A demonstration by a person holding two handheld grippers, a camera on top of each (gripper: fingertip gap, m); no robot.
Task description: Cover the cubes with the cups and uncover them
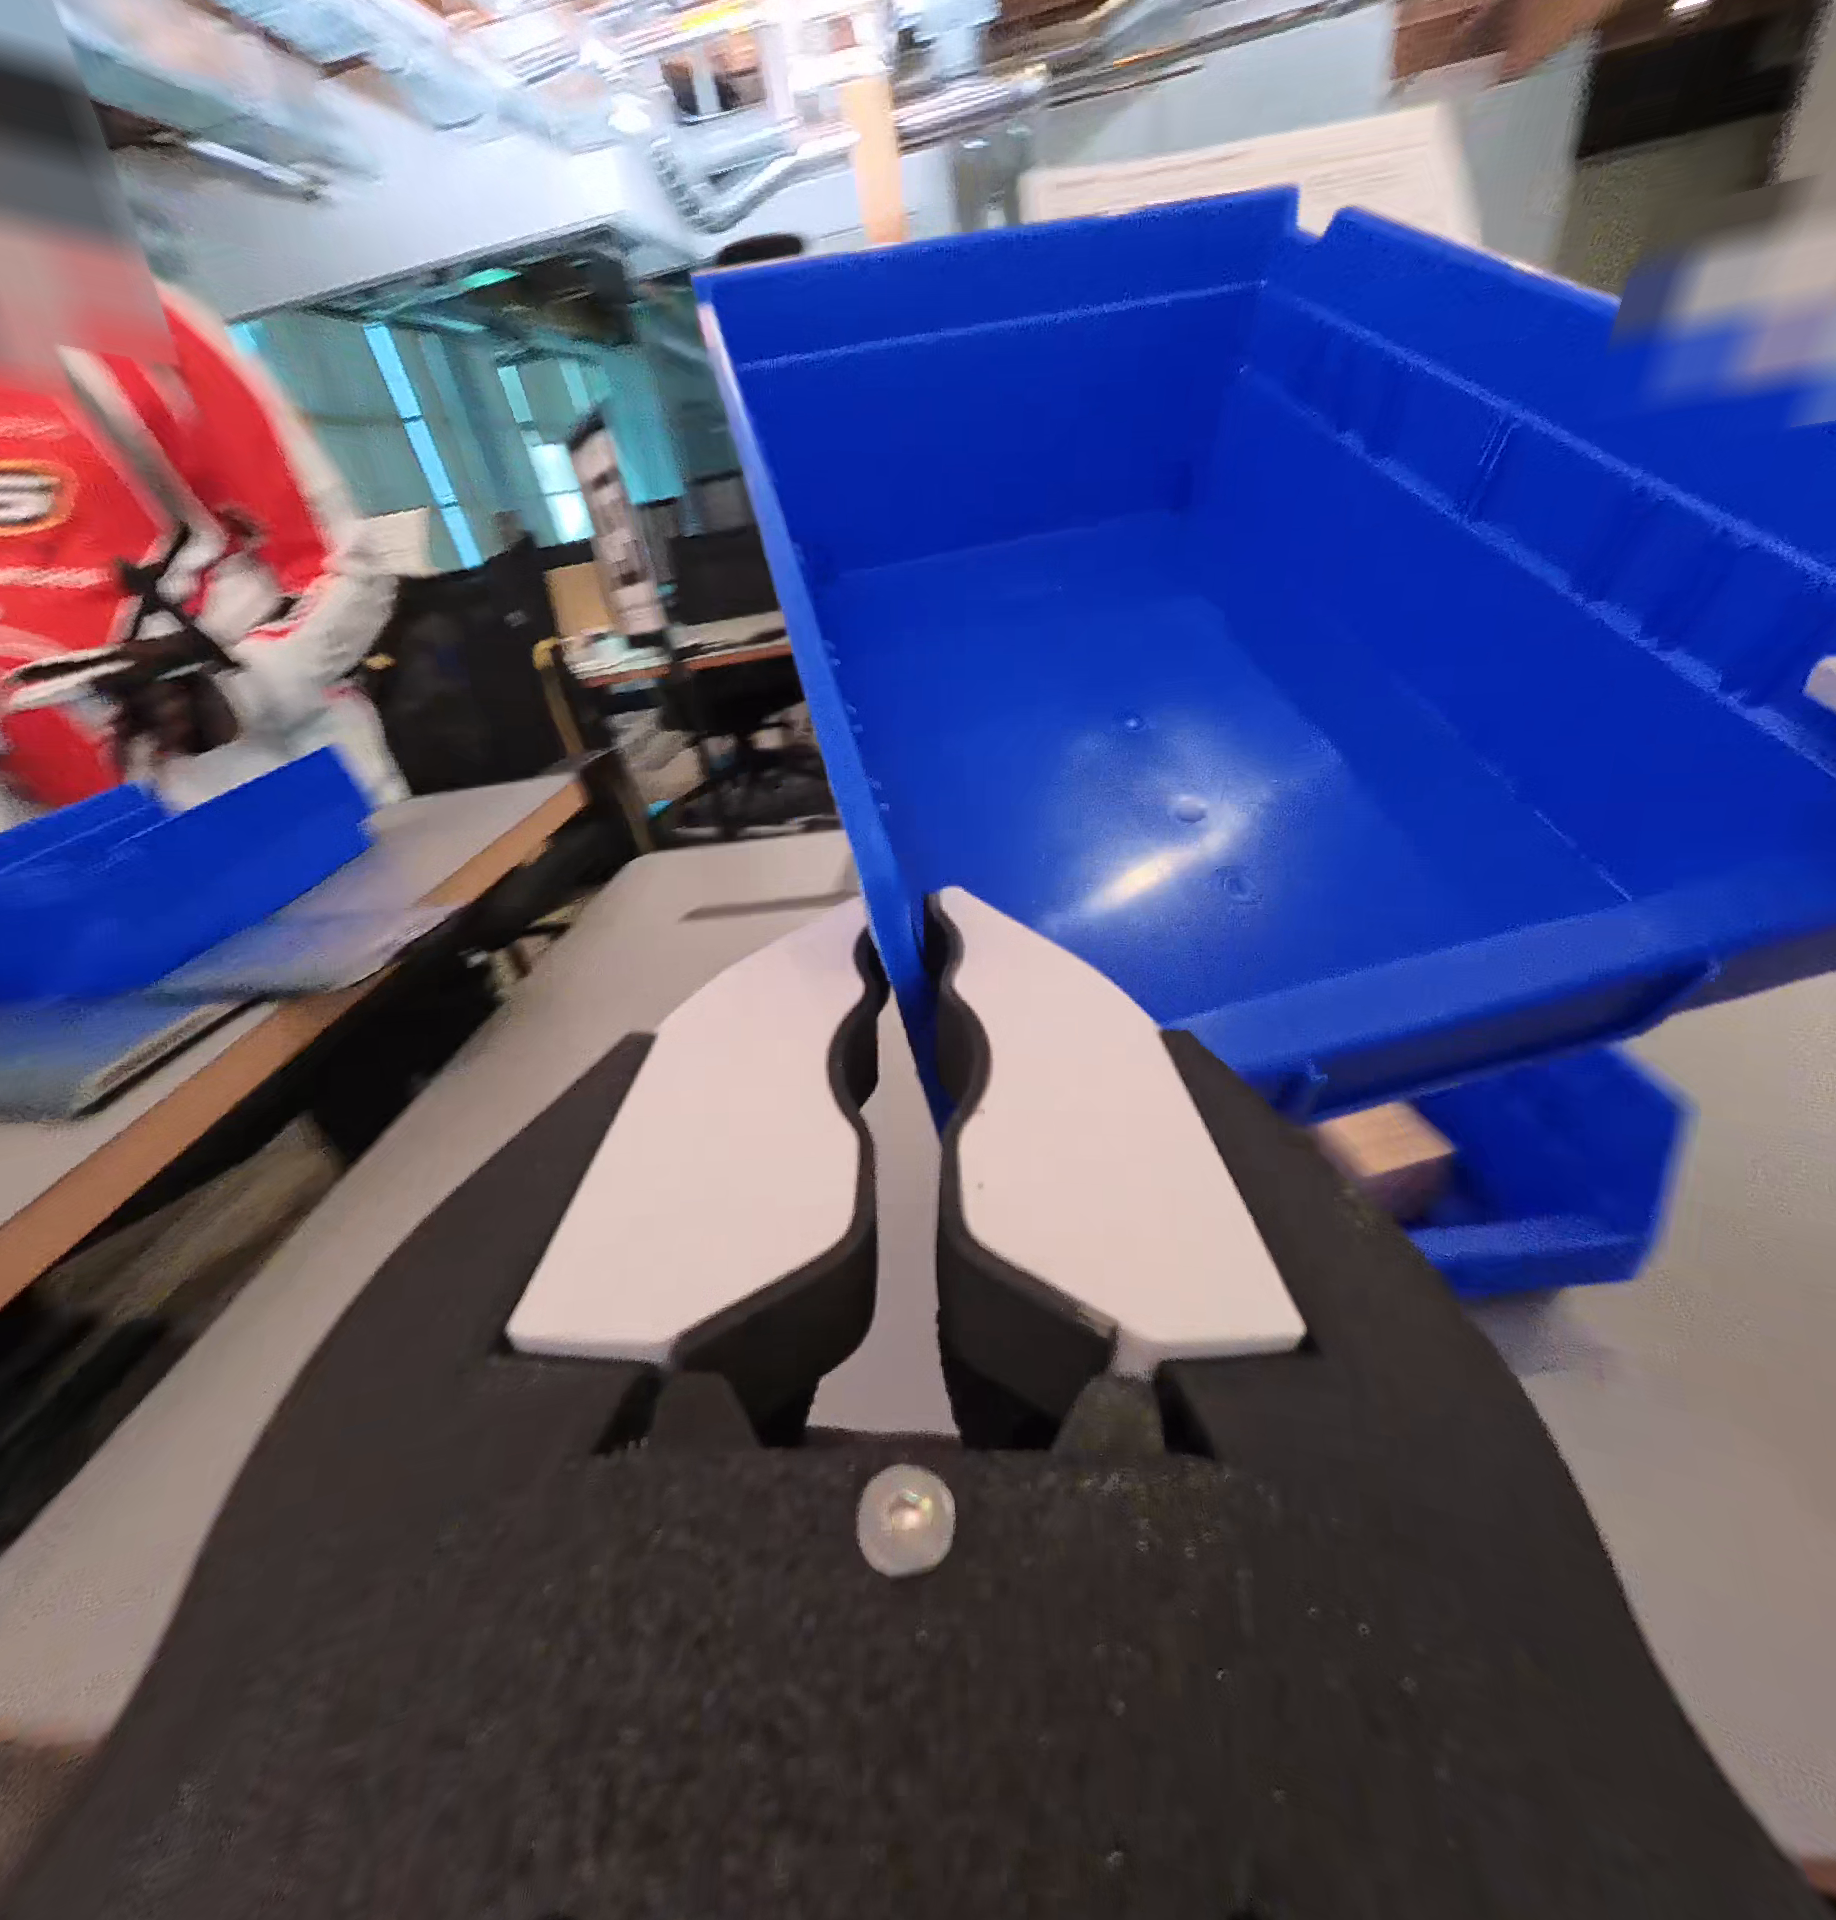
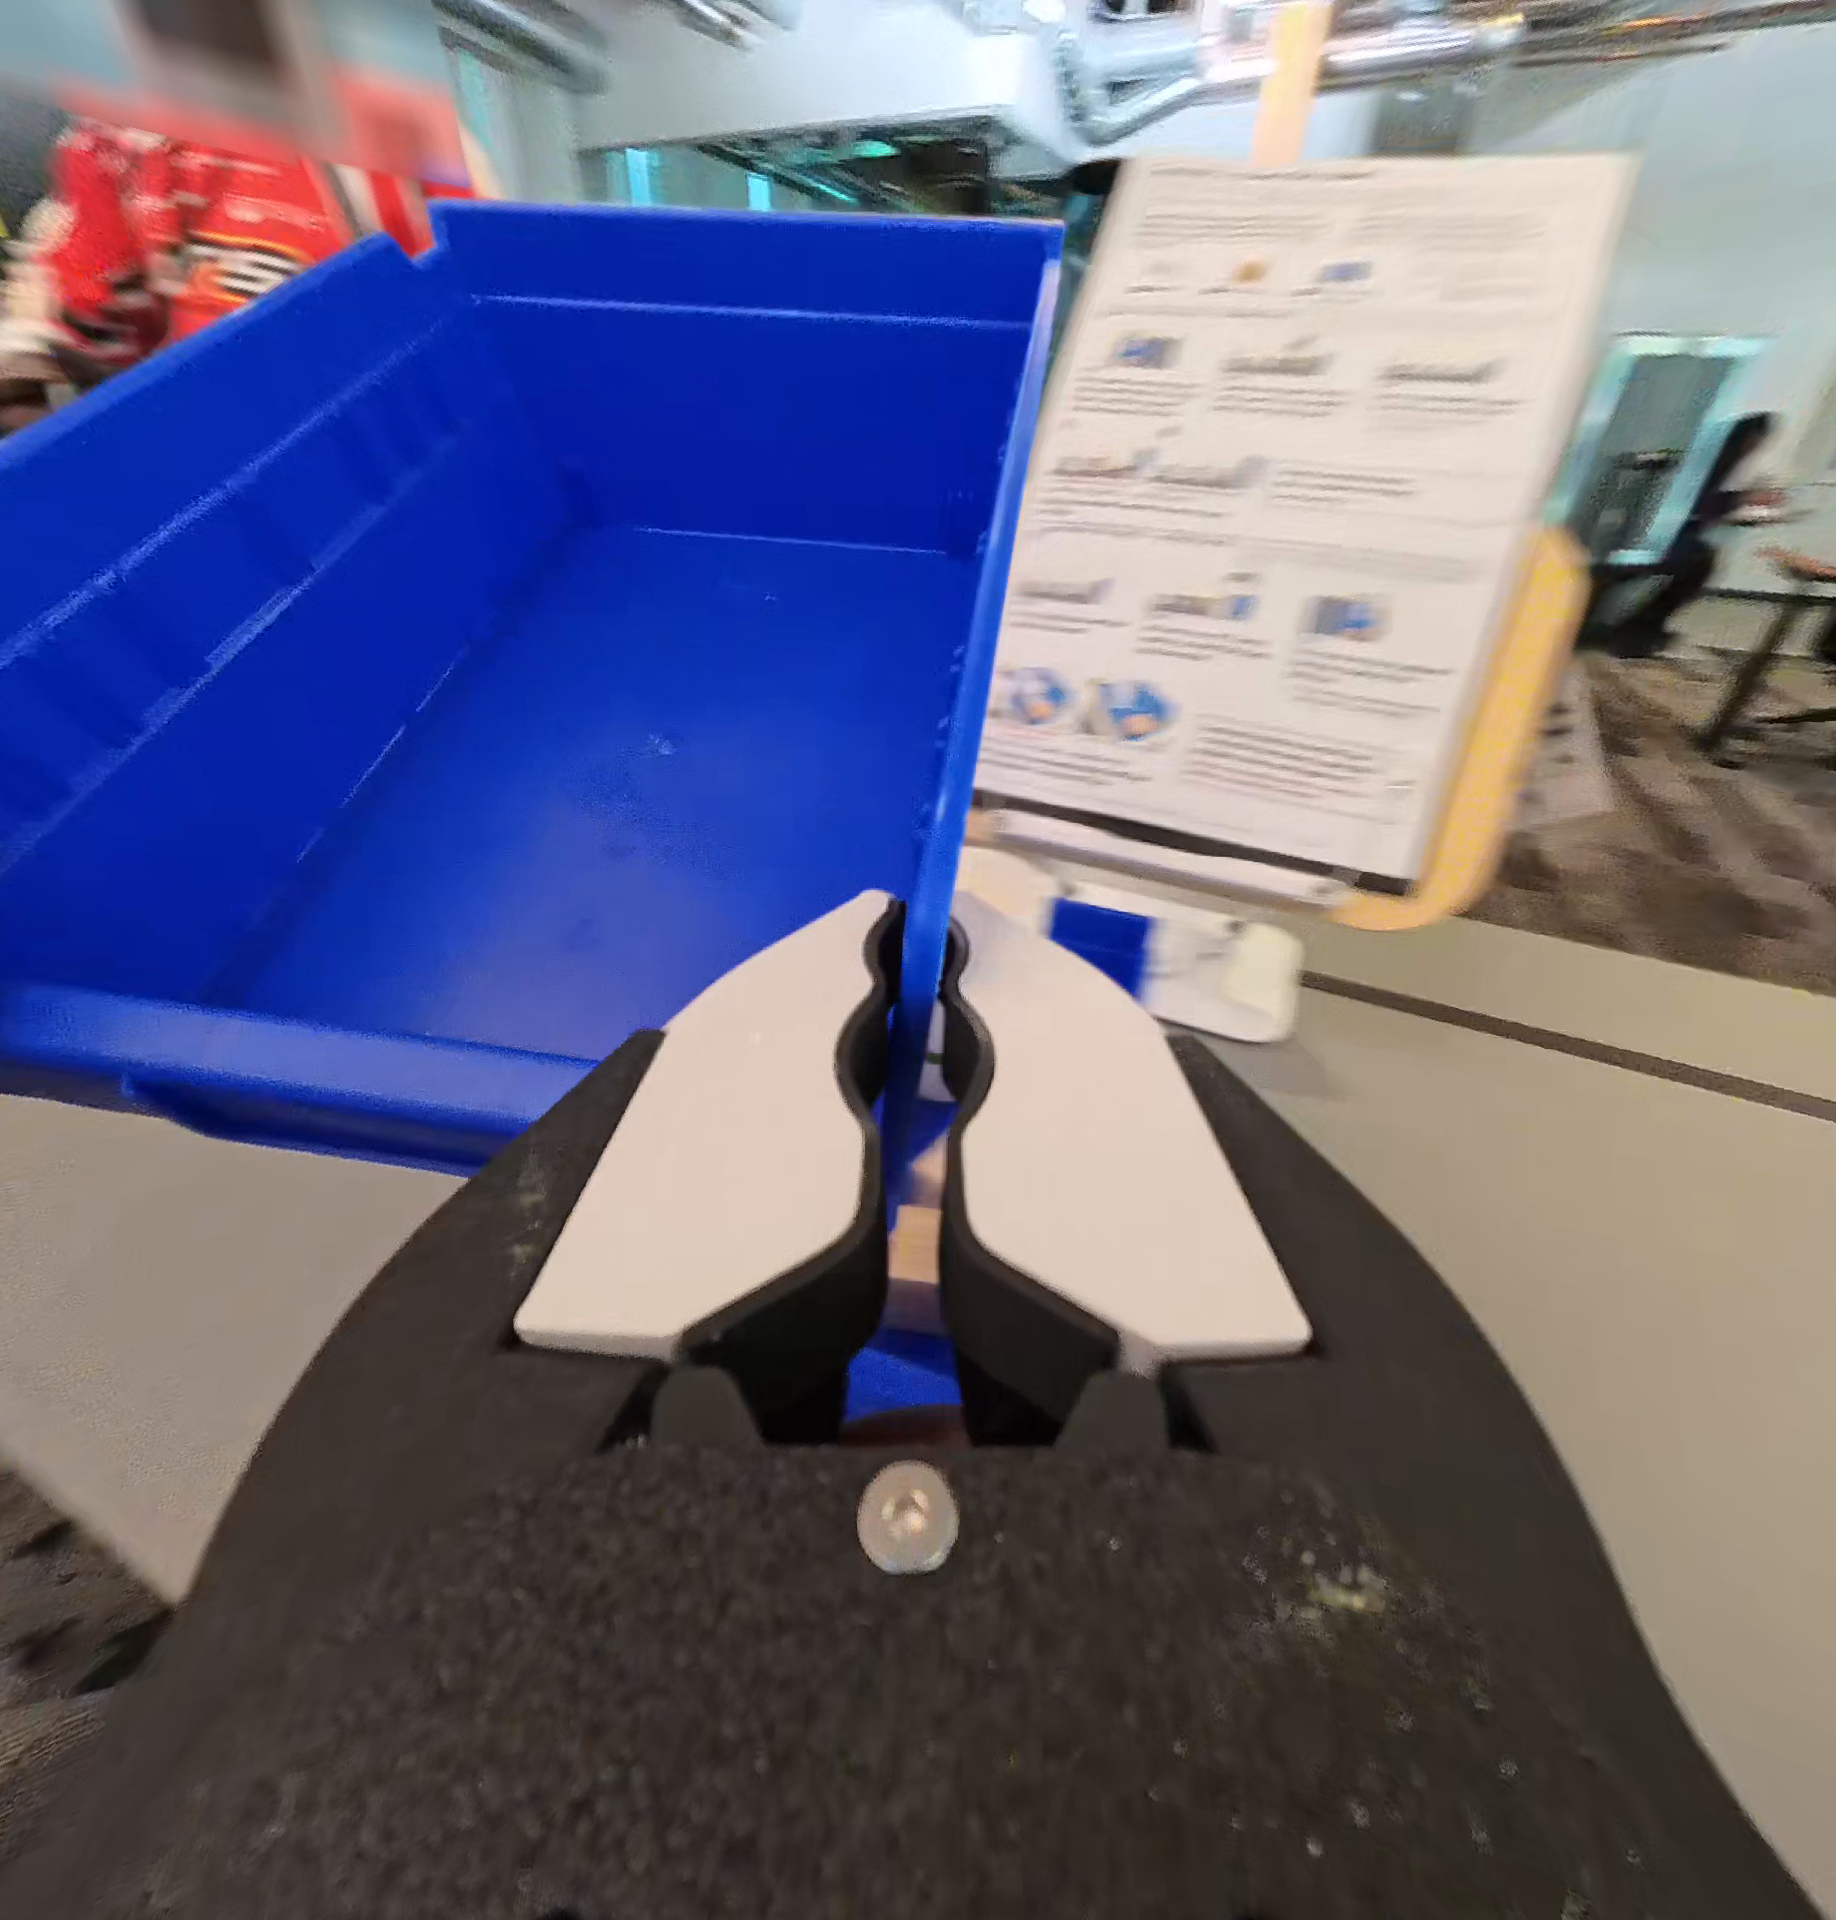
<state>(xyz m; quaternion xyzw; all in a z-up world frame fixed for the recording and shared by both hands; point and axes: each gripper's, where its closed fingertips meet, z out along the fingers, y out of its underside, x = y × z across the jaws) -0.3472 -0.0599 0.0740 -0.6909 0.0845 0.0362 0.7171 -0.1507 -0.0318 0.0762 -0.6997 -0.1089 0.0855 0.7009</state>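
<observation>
An empty blue plastic bin (image 1: 1257, 727) is held up off the grey table (image 1: 1724, 1351) and tilted, with its open side toward me. My left gripper (image 1: 909, 925) is shut on the bin's left wall. My right gripper (image 2: 922, 920) is shut on the right wall of the same bin (image 2: 581, 675). Below the bin in the left wrist view lie a blue cup-like piece (image 1: 1558, 1174) and a wooden cube (image 1: 1381, 1143) on the table. In the right wrist view, blue and wood show blurred between the fingers, too unclear to tell apart.
A printed sheet on a stand (image 2: 1278, 520) is behind the bin at the right, with white and blue items (image 2: 1153, 945) at its foot. Another blue bin (image 1: 155, 873) sits on a table at the left. A person in red (image 1: 83, 540) is beyond it.
</observation>
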